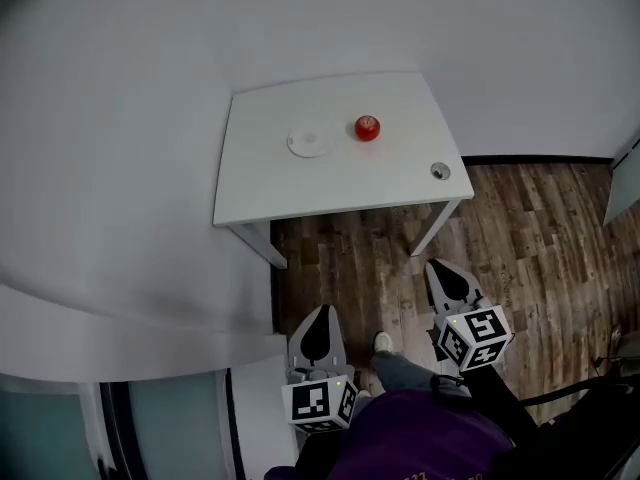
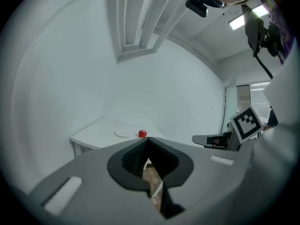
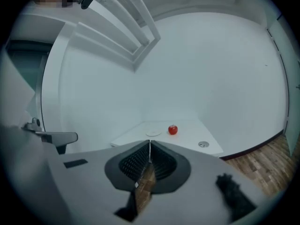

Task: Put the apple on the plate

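Holding left tongs (image 1: 322, 313) and right tongs (image 1: 438, 266) closed, empty, well short of bench (image 1: 260, 193). Lying on bench just beside plate (image 1: 309, 143): apple (image 1: 367, 127). Showing round grommet (image 1: 440, 171): head and right gripper views only.

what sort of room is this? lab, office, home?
Probably a sparse office or lab room rather than a home: a lone white table in a corner of bare white walls, a wood-plank floor, and ceiling panel lights.
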Tool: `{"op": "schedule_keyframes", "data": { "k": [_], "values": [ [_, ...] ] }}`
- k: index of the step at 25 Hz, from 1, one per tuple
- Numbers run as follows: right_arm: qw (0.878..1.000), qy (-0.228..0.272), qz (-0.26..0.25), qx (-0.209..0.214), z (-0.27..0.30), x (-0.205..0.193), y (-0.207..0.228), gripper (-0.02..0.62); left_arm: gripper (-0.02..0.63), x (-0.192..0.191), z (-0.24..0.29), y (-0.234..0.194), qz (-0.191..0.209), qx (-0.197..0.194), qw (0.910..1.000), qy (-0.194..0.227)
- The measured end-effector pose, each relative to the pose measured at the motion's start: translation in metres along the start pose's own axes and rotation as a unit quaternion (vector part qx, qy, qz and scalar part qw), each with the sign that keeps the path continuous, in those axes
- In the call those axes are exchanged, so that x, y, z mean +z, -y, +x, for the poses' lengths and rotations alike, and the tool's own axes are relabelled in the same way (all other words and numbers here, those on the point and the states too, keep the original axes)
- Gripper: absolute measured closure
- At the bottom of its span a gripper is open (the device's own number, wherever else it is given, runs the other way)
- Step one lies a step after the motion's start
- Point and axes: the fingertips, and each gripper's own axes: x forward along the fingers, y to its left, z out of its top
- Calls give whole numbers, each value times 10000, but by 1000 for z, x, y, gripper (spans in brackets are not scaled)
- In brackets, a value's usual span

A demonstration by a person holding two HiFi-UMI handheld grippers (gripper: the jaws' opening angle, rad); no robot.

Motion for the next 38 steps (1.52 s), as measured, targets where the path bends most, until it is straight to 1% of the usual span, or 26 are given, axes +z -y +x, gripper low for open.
{"op": "schedule_keyframes", "data": {
  "k": [6,11,13,16,25,31,38],
  "values": [
    [9999,-29,-18,134,32,12,30,583,600,6,42,7,31,83,10000,5],
    [9998,-21,-18,207,49,14,47,583,600,6,62,11,7,145,9999,43],
    [9997,-38,14,233,56,15,51,583,600,7,69,12,-55,163,9998,42],
    [9996,-86,58,270,63,13,55,583,600,7,77,12,-46,171,9998,7],
    [9996,-106,84,238,96,19,70,583,600,11,113,-3,-105,294,9995,-34],
    [9999,-101,107,79,134,28,84,583,600,20,157,-20,-85,136,9999,-39],
    [9996,-182,63,-186,195,49,97,583,600,45,223,-52,-97,-134,9998,-65]
  ]
}}
